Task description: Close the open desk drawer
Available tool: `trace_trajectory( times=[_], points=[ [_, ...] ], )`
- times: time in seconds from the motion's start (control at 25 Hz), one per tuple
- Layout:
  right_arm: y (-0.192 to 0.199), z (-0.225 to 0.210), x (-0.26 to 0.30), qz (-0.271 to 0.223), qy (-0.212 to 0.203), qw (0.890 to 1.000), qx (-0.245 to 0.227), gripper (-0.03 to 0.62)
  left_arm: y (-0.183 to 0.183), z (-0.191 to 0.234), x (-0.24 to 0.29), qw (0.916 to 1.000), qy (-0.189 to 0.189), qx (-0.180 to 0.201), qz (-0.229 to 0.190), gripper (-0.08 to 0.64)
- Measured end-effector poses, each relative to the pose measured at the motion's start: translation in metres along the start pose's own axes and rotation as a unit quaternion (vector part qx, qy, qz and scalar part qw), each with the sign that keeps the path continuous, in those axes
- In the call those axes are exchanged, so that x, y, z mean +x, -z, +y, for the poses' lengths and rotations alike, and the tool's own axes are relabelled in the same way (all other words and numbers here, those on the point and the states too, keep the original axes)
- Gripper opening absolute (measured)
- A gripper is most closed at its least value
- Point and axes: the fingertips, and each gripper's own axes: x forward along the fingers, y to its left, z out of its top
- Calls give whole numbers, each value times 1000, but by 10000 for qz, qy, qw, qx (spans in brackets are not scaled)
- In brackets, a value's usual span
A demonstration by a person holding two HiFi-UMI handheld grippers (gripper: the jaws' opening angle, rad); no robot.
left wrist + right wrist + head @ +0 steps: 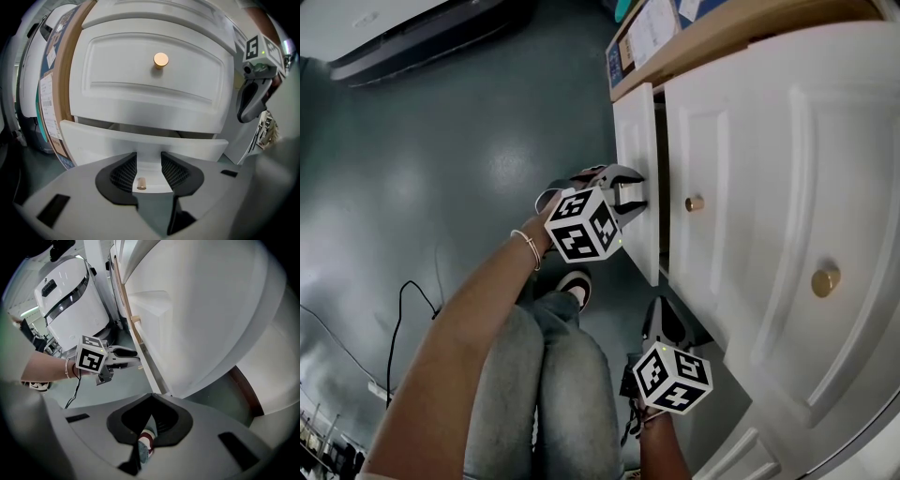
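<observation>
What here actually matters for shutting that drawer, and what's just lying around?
Part of the job:
- open drawer
- its brass knob, between the open jaws
- left gripper

Just lying about:
- boxes on the desk top
- black cable on the floor
- neighbouring drawer
- right gripper, shut and empty, held low

The right gripper (149, 427) has its jaws close together with nothing between them — only a slit showing a striped sock (146, 436). Beyond, the left gripper (135, 356), a forearm (42, 369) behind it, reaches its tips to the white drawer front (151, 371), which stands out from the cabinet (211, 319) — a white appliance (70, 301) sits further back.
</observation>
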Motion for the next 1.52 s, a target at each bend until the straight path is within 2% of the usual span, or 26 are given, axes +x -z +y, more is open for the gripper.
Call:
trace_trajectory(
  times=[0.48,0.84,0.92,1.04,1.2,1.32,1.52],
  points=[
    [2,-5,3,13,-20,10000,24,6,-16,-1,23,9996,150,239,38,163],
    [3,-4,6,-4,-65,10000,29,6,-20,-1,28,9998,136,158,-69,163],
    [3,-3,6,17,-67,10000,28,6,-20,0,28,9998,79,173,-36,163],
    [2,2,0,38,-86,10000,-3,6,-20,7,23,9997,-231,18,-63,159],
    [-2,14,-13,28,-115,9999,22,6,-17,9,-2,9988,-438,-229,-14,157],
    [-7,27,-35,25,-141,9997,187,6,-23,4,-40,9974,-563,-447,-57,158],
    [-26,66,-91,7,-368,9993,-2,6,-67,2,-135,9895,-959,-977,-460,158]
  ],
)
